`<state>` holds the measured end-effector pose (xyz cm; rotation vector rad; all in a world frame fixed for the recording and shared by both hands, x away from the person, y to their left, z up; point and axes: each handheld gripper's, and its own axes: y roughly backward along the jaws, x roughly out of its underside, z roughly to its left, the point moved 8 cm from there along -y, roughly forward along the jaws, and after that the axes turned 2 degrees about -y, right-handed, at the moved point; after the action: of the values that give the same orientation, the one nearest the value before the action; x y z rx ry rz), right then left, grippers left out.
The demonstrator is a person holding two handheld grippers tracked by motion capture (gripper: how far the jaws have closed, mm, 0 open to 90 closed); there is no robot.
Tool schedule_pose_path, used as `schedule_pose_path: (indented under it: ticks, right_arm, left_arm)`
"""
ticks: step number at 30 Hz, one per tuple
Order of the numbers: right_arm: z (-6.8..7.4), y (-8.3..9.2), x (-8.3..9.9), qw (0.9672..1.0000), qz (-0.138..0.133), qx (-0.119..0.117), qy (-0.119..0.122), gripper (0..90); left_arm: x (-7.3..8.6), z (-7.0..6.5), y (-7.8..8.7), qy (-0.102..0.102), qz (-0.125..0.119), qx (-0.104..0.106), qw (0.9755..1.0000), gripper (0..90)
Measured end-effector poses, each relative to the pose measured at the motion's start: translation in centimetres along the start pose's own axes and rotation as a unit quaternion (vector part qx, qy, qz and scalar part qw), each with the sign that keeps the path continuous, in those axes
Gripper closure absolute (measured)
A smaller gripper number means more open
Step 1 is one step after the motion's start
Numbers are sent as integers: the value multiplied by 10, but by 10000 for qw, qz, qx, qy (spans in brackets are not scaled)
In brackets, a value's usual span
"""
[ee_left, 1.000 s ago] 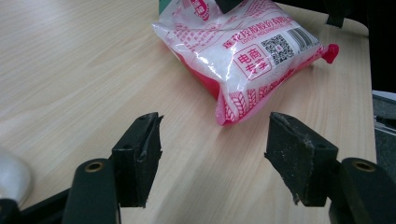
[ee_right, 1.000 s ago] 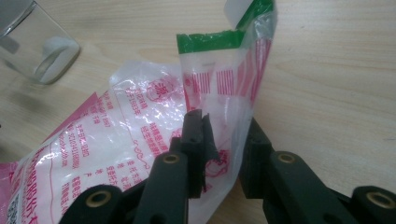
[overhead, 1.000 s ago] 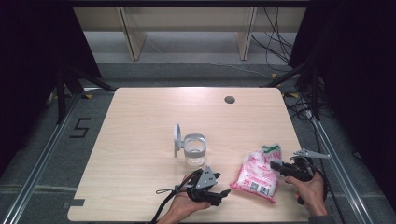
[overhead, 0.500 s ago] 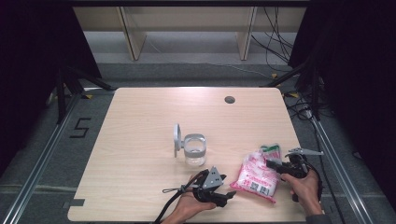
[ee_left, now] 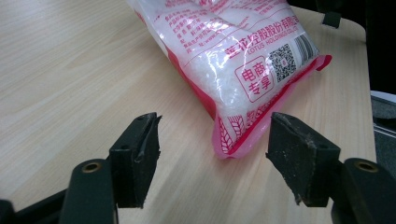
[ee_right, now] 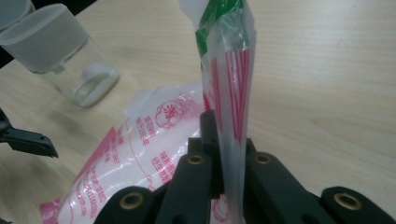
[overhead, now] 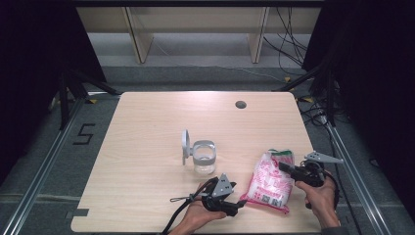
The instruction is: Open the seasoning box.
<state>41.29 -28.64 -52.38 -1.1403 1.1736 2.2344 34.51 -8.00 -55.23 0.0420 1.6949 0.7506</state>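
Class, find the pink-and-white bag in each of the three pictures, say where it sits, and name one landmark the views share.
High view: the bag lies at lower right on the table, between both grippers.
Left gripper view: upper centre, its bottom corner just beyond the open jaws.
Right gripper view: lower left, its top edge clamped upright.
Shared landmark: the clear jar, seen in two views.

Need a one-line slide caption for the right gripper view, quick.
Right tongs clamped shut on the top edge of the pink-and-white bag, clear lidded jar behind.
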Motion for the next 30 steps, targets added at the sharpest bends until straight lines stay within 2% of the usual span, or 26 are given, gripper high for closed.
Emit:
schedule_pose_path:
  ticks: [1, 2, 3, 6, 7, 8, 9, 10, 11, 12, 13, 14, 15, 18, 20, 21, 23, 24, 25, 26, 27, 28, 29, 30]
  right_arm:
    - [4, 1, -2, 9999, -80, -85, 16, 900]
    - [6, 3, -3, 10000, -32, -36, -54, 900]
    - [6, 5, -4, 9999, -18, -2, 108, 900]
    - [12, 9, -10, 9995, -235, -179, 57, 900]
    - [17, 11, -12, 9993, -316, -194, -80, 900]
    - [16, 11, -13, 9993, -310, -148, 134, 900]
    - [19, 13, -14, 9993, -335, -154, 8, 900]
    - [20, 12, -18, 9986, -461, -244, 87, 900]
    - [21, 14, -19, 9987, -458, -188, 86, 900]
    - [27, 15, -21, 9981, -526, -319, -84, 900]
    - [26, 16, -23, 9978, -574, -318, 132, 900]
    - [27, 18, -24, 9981, -567, -238, 102, 900]
    - [31, 18, -26, 9975, -639, -275, 115, 900]
    - [38, 20, -33, 9962, -741, -400, 200, 900]
    - [45, 23, -36, 9960, -753, -479, 34, 900]
    - [44, 22, -39, 9951, -835, -442, 282, 900]
    - [50, 25, -41, 9956, -796, -479, 149, 900]
    - [54, 24, -44, 9947, -876, -526, 79, 900]
    - [53, 25, -46, 9943, -910, -511, 222, 900]
    - [55, 25, -49, 9939, -940, -538, 205, 900]
    - [56, 25, -51, 9938, -953, -537, 222, 900]
    - [59, 25, -56, 9926, -1029, -569, 296, 900]
    - [62, 26, -58, 9929, -1007, -561, 309, 900]
    - [64, 27, -63, 9918, -1075, -569, 400, 900]
  left_arm:
    - [1, 1, 1, -75, 78, -11, 9999, 334]
    - [1, 2, 0, -72, 30, -20, 10000, 333]
    - [1, 1, -1, -29, 33, 39, 10000, 333]
    - [2, 1, 0, -61, 81, 51, 9999, 329]
    - [1, 1, 0, -57, 74, 43, 9999, 328]
    - [1, 1, -1, -31, 83, 44, 10000, 328]
    - [1, 1, -2, -2, 2, -15, 10000, 326]
    - [1, 1, -2, 15, 1, -28, 10000, 323]
    - [2, 1, -2, -43, 34, -14, 10000, 321]
    - [2, 1, -1, -50, 74, -1, 10000, 320]
    - [2, 0, -2, -46, 59, 2, 10000, 320]
    - [2, 1, -2, -48, 79, 21, 10000, 319]
    - [3, 1, -2, -65, 124, 25, 9999, 317]
    - [3, -1, -4, -22, 60, 48, 10000, 312]
    - [3, 0, -6, -28, 56, 35, 10000, 311]
    - [4, 0, -6, -17, 73, 17, 10000, 310]
    - [4, 0, -6, -37, 133, 58, 9999, 307]
    - [4, 1, -6, -56, 84, -29, 9999, 308]
    - [4, 1, -7, -53, 60, -3, 10000, 308]
    - [3, 1, -7, -4, 87, 23, 10000, 307]
    - [4, 3, -7, -67, 144, -45, 9999, 306]
    - [3, 2, -7, -7, 68, -7, 10000, 305]
    - [2, 2, -8, -3, 72, -53, 10000, 306]
    - [1, 5, -8, -61, 71, -106, 9999, 305]
